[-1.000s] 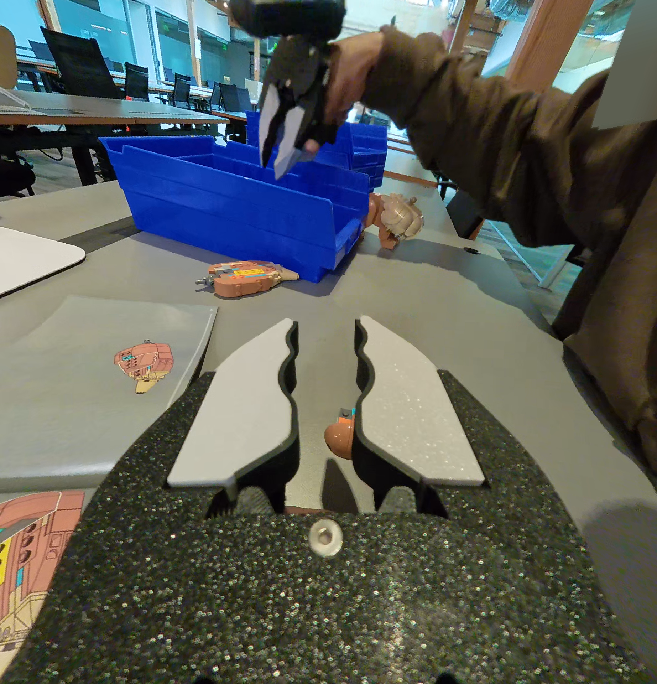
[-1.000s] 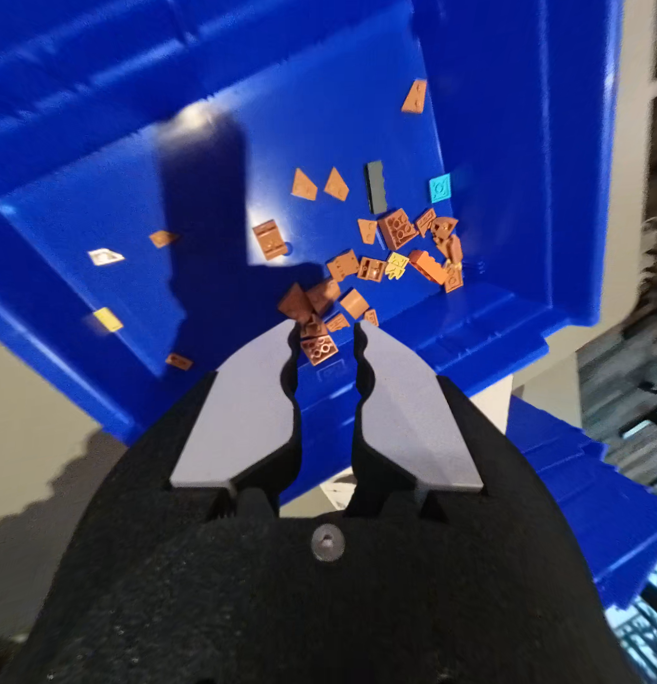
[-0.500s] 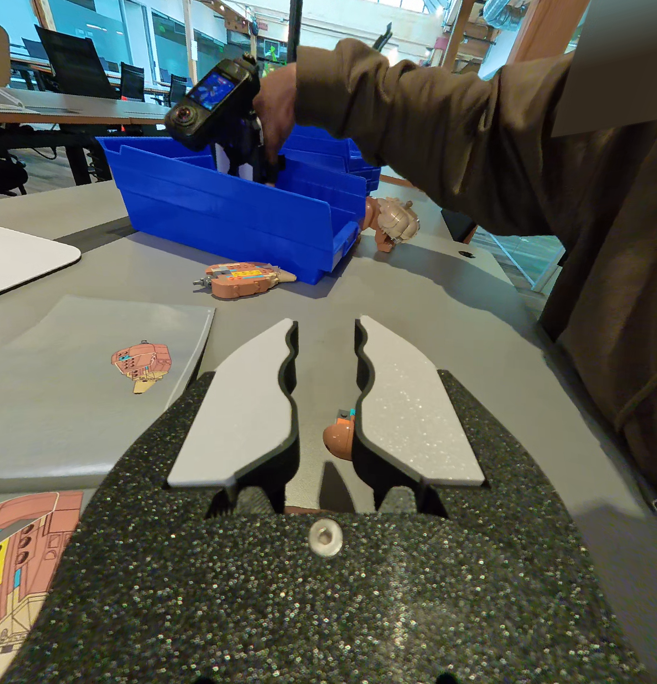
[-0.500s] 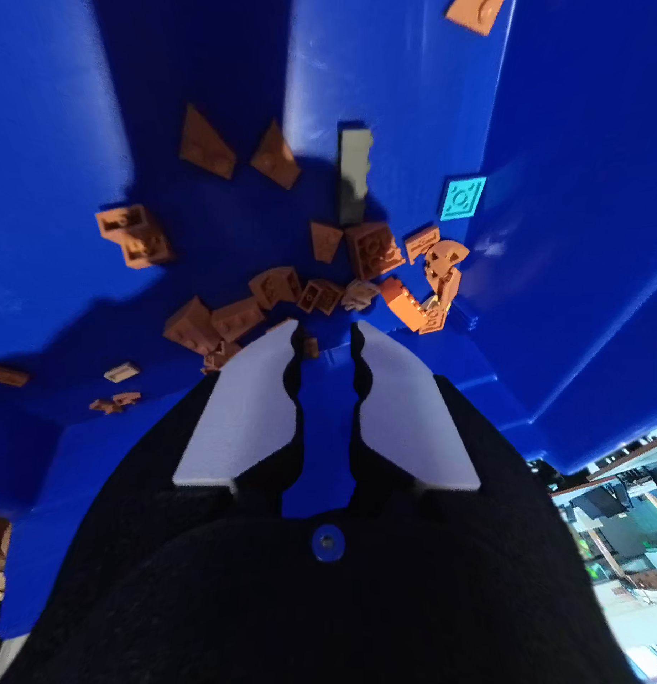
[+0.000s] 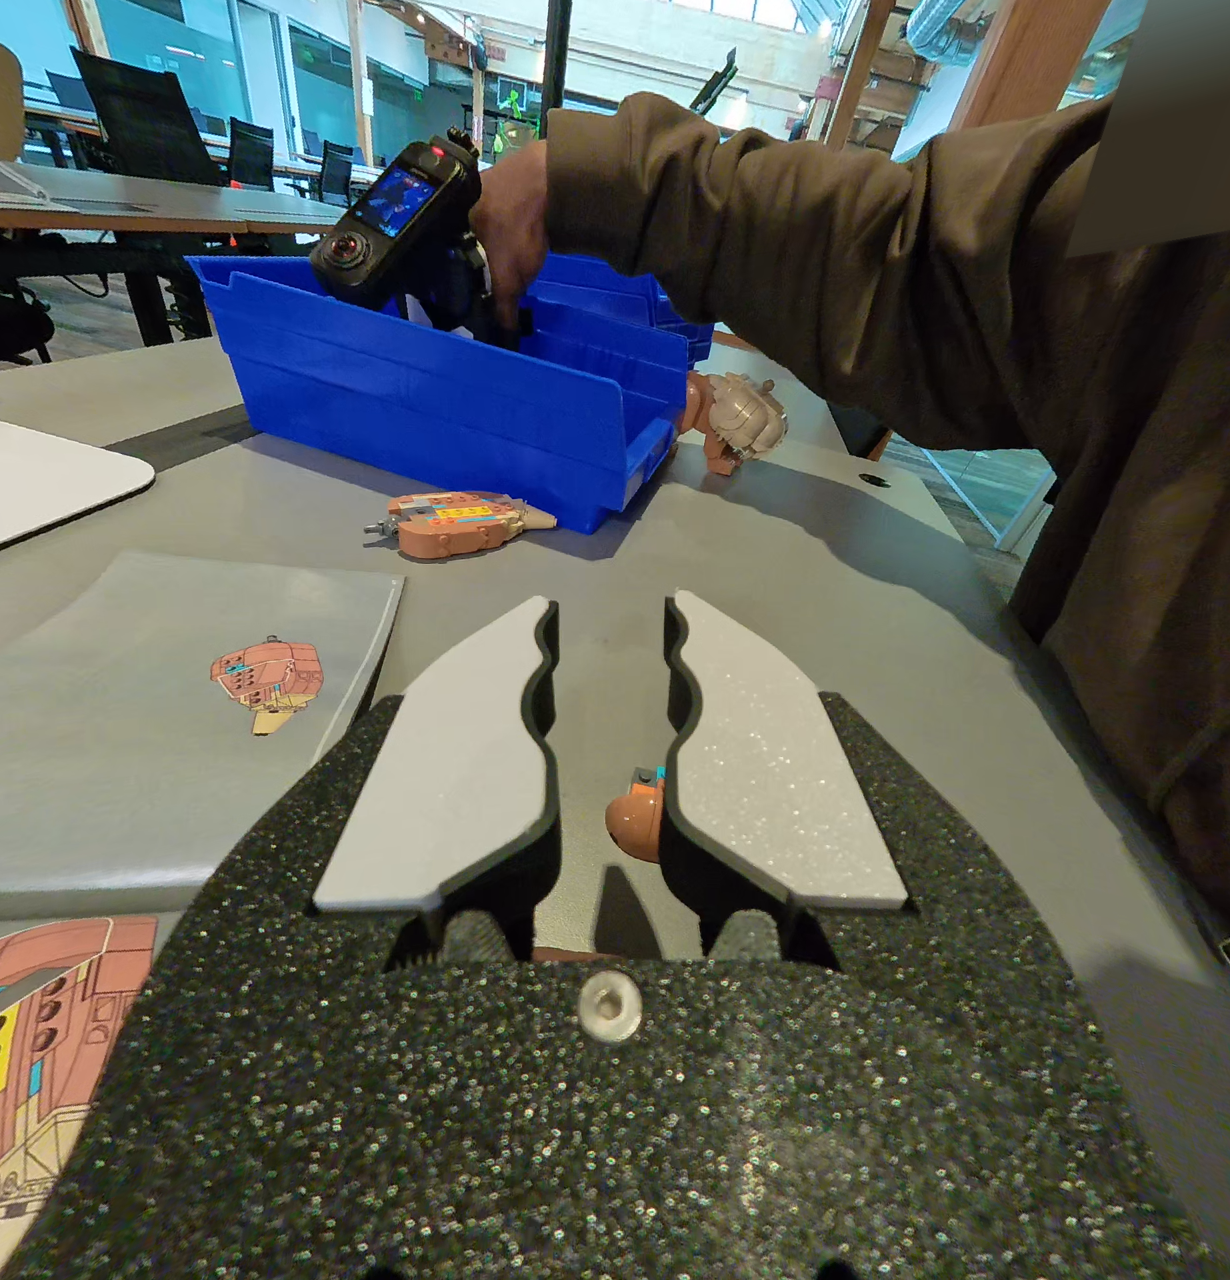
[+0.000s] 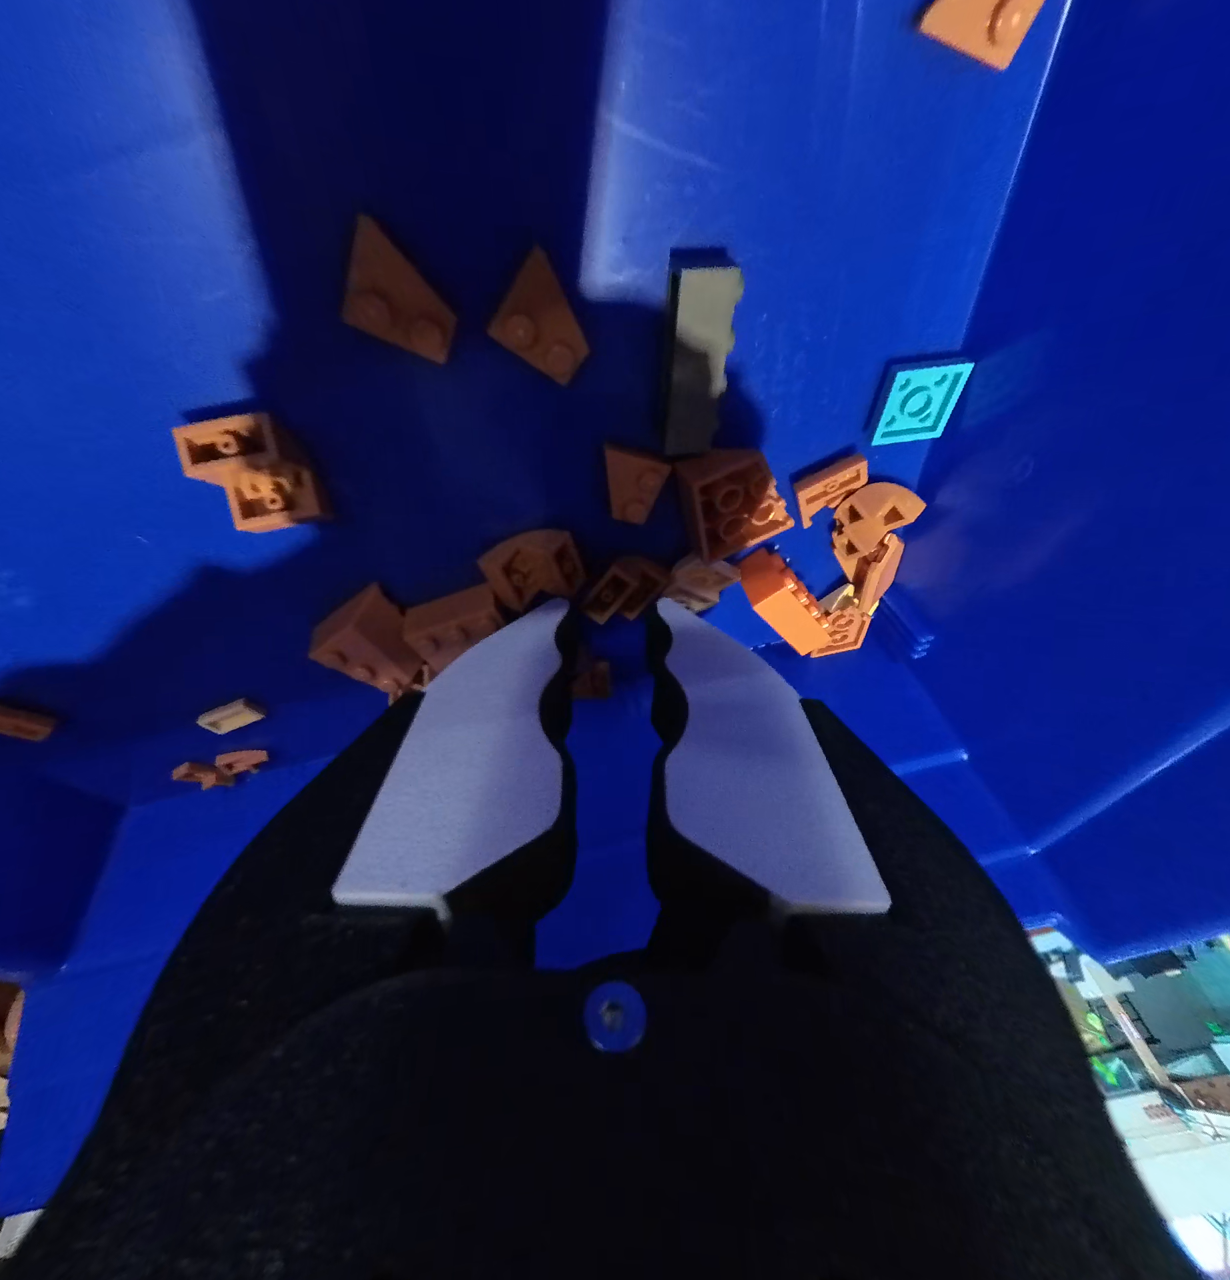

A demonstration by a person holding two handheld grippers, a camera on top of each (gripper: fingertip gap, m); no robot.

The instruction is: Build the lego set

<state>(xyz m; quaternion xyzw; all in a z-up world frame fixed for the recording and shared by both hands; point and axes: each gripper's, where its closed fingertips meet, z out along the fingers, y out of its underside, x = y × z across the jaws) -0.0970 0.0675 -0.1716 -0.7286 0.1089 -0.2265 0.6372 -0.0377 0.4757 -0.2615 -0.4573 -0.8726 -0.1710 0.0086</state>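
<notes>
In the left wrist view the left gripper sits where it was a second ago, low over the grey table with its jaws parted by a moderate gap and nothing between them; a small brown rounded lego piece lies on the table against the inner edge of its right finger. The right gripper, raised above the blue bin a second ago, has since dipped inside it, its tips hidden by the wall. A brown lego sub-assembly lies just in front of the bin, a tan one at the bin's far corner, and an instruction booklet to the left; no writing on it can be made out. In the right wrist view the bin floor has come much closer than before, and the right gripper has jaws narrowly parted, tips reaching a cluster of brown lego plates, gripping none that I can tell. A teal tile and a dark plate lie beyond.
</notes>
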